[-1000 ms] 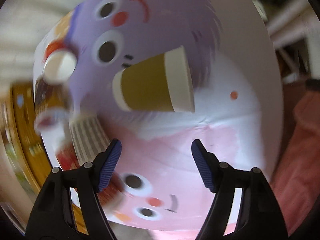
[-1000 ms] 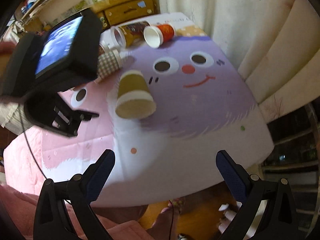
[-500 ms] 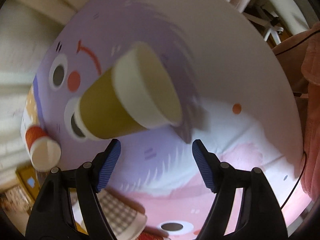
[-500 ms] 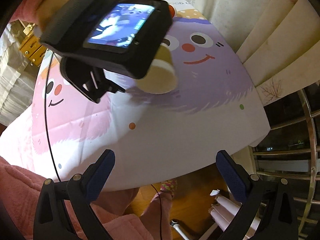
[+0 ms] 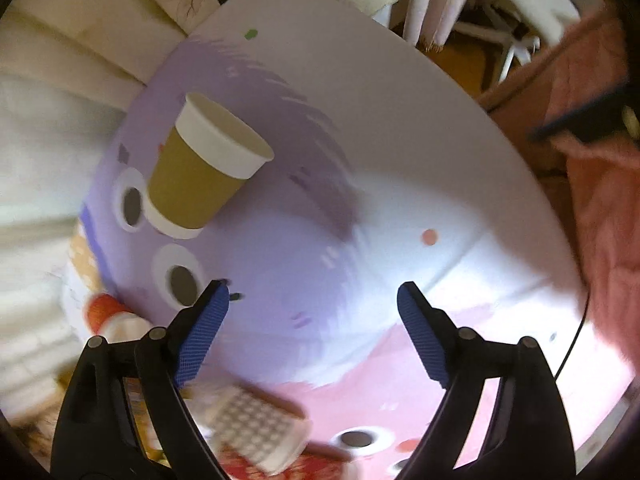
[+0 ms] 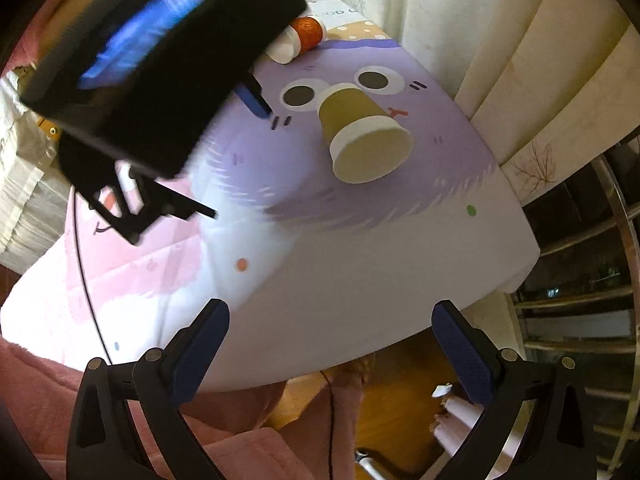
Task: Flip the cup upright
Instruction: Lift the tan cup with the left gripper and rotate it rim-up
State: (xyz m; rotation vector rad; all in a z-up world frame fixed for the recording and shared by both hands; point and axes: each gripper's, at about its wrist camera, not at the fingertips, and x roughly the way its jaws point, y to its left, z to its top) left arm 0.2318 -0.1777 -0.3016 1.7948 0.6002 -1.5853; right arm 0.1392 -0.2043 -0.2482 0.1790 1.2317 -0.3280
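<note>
A brown paper cup with a white rim [image 5: 200, 168] stands upright on the purple part of the cartoon tablecloth [image 5: 304, 240]; it also shows in the right wrist view [image 6: 362, 130], mouth up. My left gripper [image 5: 312, 328] is open and empty, drawn back from the cup. In the right wrist view the left gripper's body [image 6: 160, 64] hovers left of the cup. My right gripper [image 6: 330, 344] is open and empty near the table's front edge.
A red cup [image 6: 298, 38] lies on its side at the table's far end. A checked cup [image 5: 256, 428] lies near the left gripper. Curtains [image 6: 500, 32] hang beside the table. A pink blanket [image 5: 600, 200] lies past the table edge.
The brown cup went from lying on its side to standing upright. My left gripper has let it go and pulled back from it. The right gripper stayed open.
</note>
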